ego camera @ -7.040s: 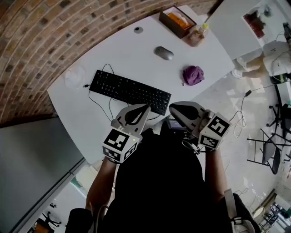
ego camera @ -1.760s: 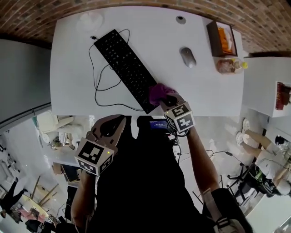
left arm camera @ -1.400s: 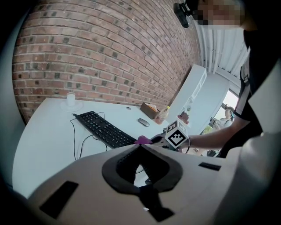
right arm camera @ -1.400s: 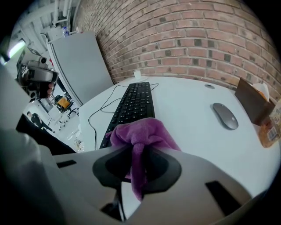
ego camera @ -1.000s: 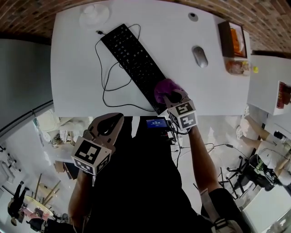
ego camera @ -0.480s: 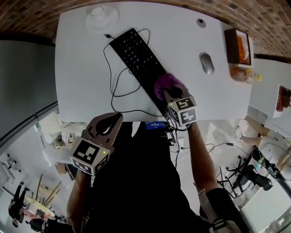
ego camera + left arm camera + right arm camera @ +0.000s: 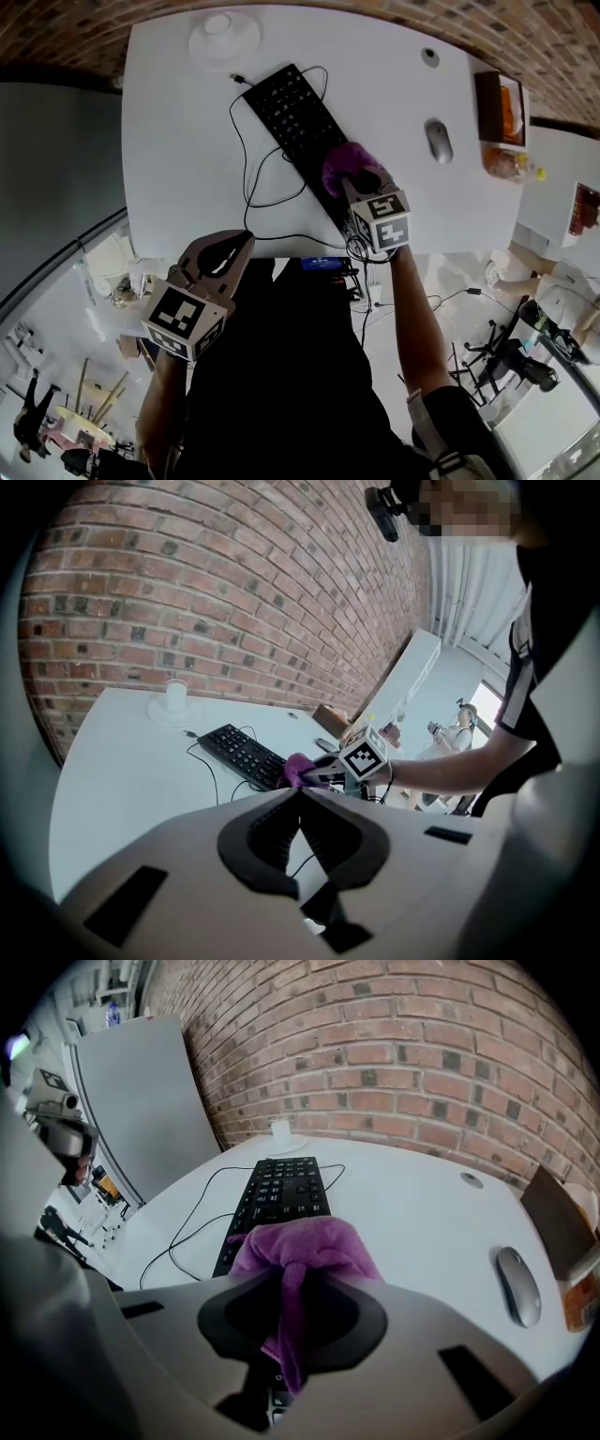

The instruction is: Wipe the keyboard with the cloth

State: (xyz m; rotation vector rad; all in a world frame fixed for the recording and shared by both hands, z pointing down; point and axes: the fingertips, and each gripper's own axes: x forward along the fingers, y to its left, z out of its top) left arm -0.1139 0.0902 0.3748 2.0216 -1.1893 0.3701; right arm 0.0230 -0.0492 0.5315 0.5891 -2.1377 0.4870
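Note:
A black keyboard (image 7: 295,117) lies slantwise on the white table (image 7: 169,141). My right gripper (image 7: 359,187) is shut on a purple cloth (image 7: 347,167), and the bunched cloth rests on the keyboard's near end. In the right gripper view the cloth (image 7: 300,1246) hangs pinched between the jaws, with the keyboard (image 7: 281,1190) stretching away beyond it. My left gripper (image 7: 242,242) hovers at the table's near edge, shut and holding nothing. In the left gripper view the keyboard (image 7: 239,754) and the cloth (image 7: 298,769) show beyond it.
The keyboard's cable (image 7: 255,187) loops across the table to its left. A grey mouse (image 7: 438,141) lies to the right, and beyond it stand a brown box (image 7: 502,105) and a jar (image 7: 509,164). A white cup on a saucer (image 7: 223,28) stands at the far edge by the brick wall.
The right gripper has slid the cloth a little up the keyboard, away from its near end. The left gripper has kept its place by the table edge, still shut.

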